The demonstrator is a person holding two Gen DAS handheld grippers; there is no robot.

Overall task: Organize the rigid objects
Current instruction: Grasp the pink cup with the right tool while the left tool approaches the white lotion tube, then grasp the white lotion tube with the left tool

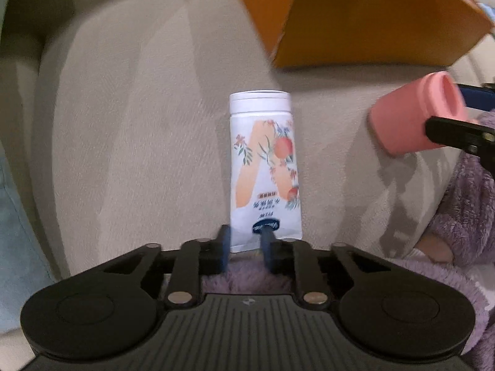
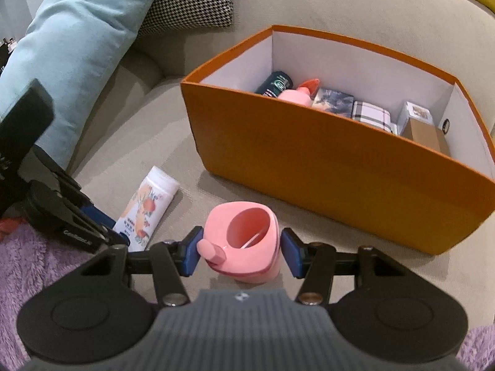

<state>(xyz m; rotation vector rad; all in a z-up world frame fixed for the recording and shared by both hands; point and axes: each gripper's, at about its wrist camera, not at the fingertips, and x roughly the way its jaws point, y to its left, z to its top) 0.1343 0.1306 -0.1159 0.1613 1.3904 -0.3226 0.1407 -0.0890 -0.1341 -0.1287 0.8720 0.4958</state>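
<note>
**Left wrist view: a tube pinched, a pink cup held**

Left wrist view, closest first: the left gripper [image 1: 246, 247] is black hard plastic with blue rubber pads. Its two fingers are pulled close together and pinch the flat crimped end of the white tube [image 1: 264, 167]. The tube is soft and squeezy, with orange flowers and fruit printed on it and a round white cap at the far end. It lies on the beige couch cushion [image 1: 123, 139], which looks like rough woven cloth. A fuzzy purple sleeve [image 1: 458, 216] shows at the right side. Farther off on the right is the pink cup [image 1: 414, 114], round and smooth. Past the tube stands a corner of the orange box [image 1: 371, 15], made of stiff card.

In the right wrist view, the right gripper [image 2: 241, 252] has its blue pads pressed on both sides of the pink cup [image 2: 247, 241], so it is holding the cup just above the cushion. The cup is open at the top and has a little spout. The tube [image 2: 148, 207] lies to the left of it. Behind sits the orange box [image 2: 309, 160], white inside, with a dark bottle [image 2: 275, 83], a pink bottle [image 2: 297, 94] and small boxes [image 2: 371, 114] in it. Farthest away are a soft blue pillow [image 2: 77, 46] and a black-and-white checked pillow [image 2: 188, 0].
</note>
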